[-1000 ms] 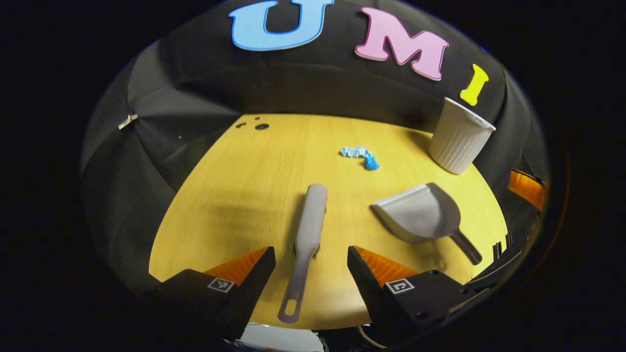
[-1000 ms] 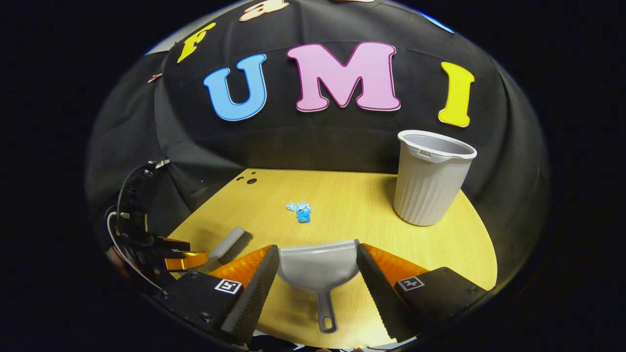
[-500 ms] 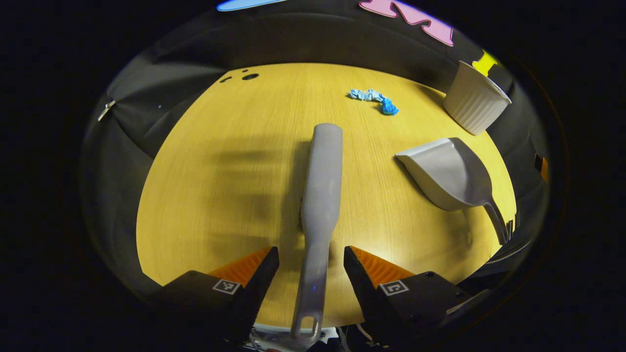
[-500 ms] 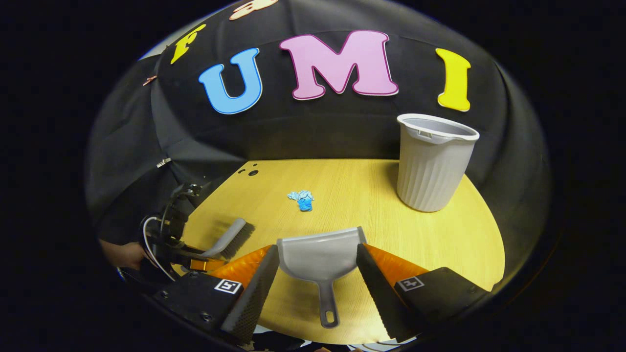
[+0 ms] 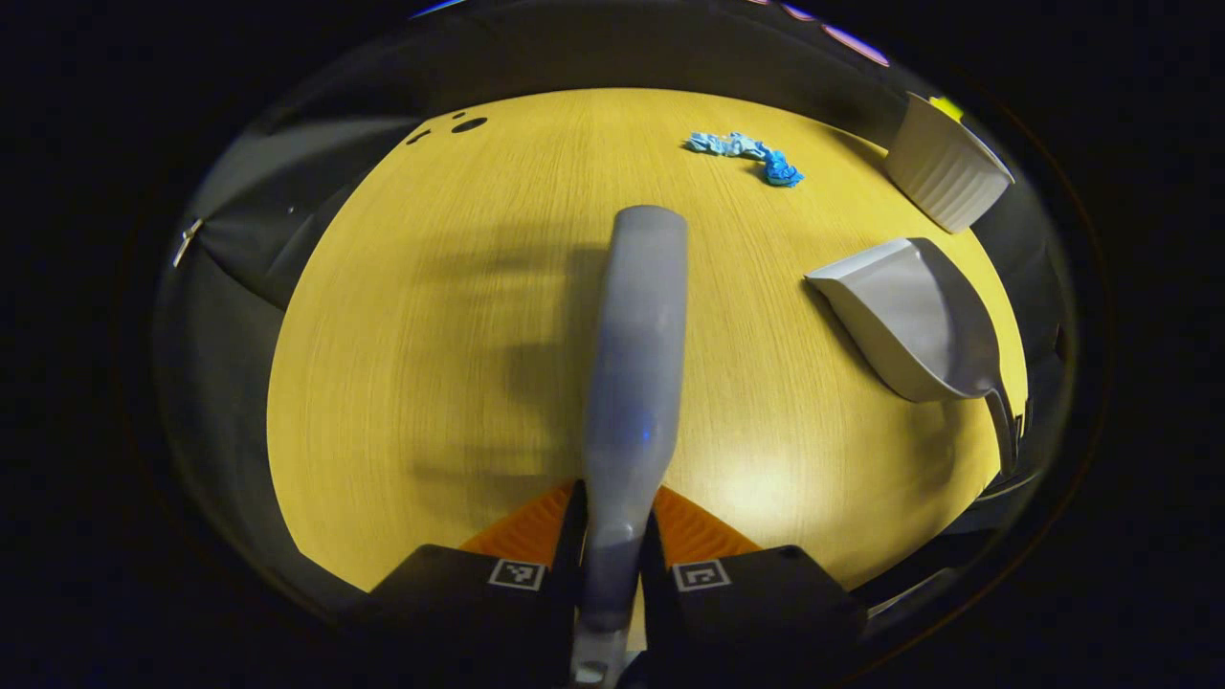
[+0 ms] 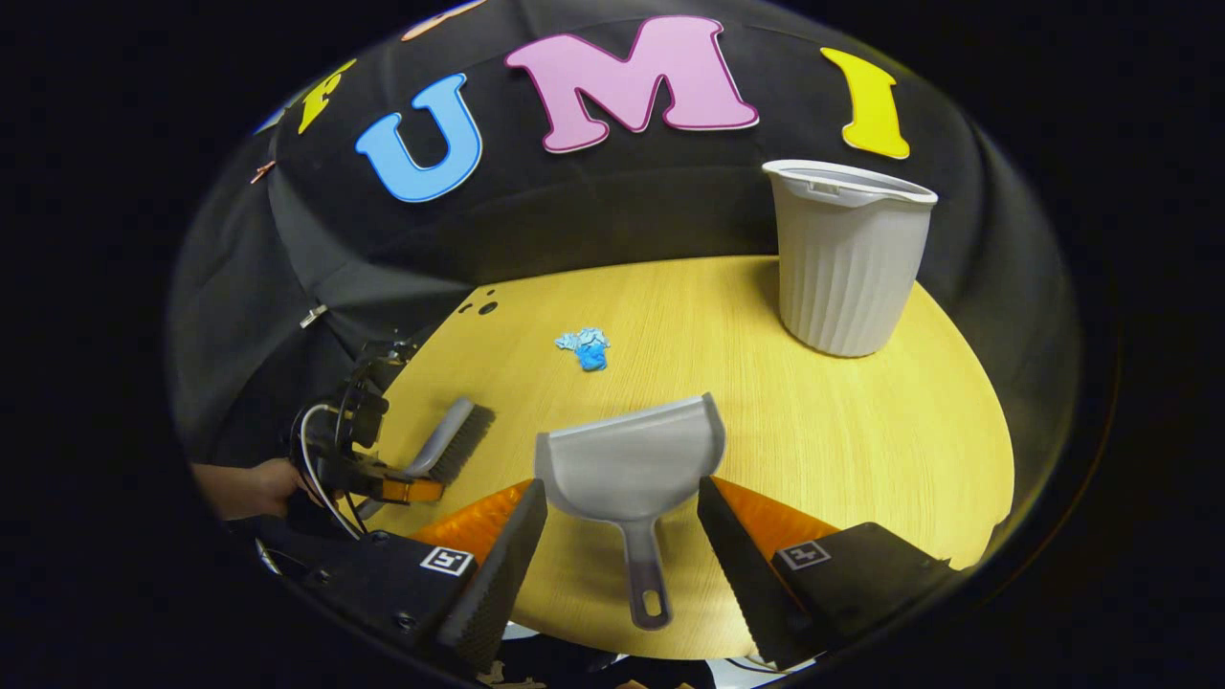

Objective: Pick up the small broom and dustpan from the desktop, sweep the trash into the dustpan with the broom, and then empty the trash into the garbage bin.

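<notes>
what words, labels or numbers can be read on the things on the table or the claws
No words or numbers show on the grey plastic dustpan, grey plastic broom, white ribbed bin or blue crumpled trash.
Left claw and right claw: square coded tags, black-and-white patterns, not readable text.

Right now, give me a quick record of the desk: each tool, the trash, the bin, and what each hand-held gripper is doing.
broom: handle clamped between both fingers of the left hand-held gripper
dustpan: flat on the desktop, handle lying between the spread fingers of the right hand-held gripper, not gripped
trash: crumpled blue scrap, on the desktop beyond the dustpan
garbage bin: upright, at the far right of the desktop
desktop: yellow wood grain
</notes>
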Tool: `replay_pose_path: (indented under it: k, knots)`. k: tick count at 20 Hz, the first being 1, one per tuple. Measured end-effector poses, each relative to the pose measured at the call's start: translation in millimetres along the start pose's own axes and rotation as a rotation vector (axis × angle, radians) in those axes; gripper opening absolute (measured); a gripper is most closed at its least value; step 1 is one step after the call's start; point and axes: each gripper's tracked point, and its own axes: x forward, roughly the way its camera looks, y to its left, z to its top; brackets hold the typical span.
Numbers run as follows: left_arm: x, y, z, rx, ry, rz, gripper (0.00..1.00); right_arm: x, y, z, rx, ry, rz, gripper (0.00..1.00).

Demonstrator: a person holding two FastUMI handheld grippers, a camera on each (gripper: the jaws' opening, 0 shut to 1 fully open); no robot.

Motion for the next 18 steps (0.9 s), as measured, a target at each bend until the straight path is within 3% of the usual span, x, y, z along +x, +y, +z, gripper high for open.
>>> replay_pose_path:
  k: [1,4,6,9,12,13,18]
  knots:
    - [-0.3,-0.8,3.1,0.001,-0.018,-0.002,0.28,3.6,1.1,-4.9,-0.012,0.019,0.004,0.99]
    - [-1.1,-8.3,12.4,-0.025,-0.096,-0.033,0.27,14.8,4.0,-22.3,-0.053,0.085,0.011,0.99]
    - [-9.1,-7.9,19.5,-0.04,-0.159,-0.044,0.31,24.5,4.5,-34.6,-0.063,0.131,0.011,0.99]
    - [-26.3,-2.6,22.9,-0.059,-0.217,-0.049,0.28,36.5,-2.5,-56.2,-0.073,0.207,-0.012,0.99]
    - [-44.7,2.4,20.0,-0.115,-0.246,-0.069,0.32,48.8,-14.3,-79.0,-0.068,0.278,-0.061,0.99]
    - [-50.2,4.7,17.7,-0.134,-0.251,-0.071,0.28,53.0,-17.6,-86.8,-0.071,0.3,-0.071,0.99]
    - [-65.9,20.0,10.3,-0.195,-0.257,-0.06,0.28,72.7,-28.2,-108.1,-0.135,0.355,-0.108,0.99]
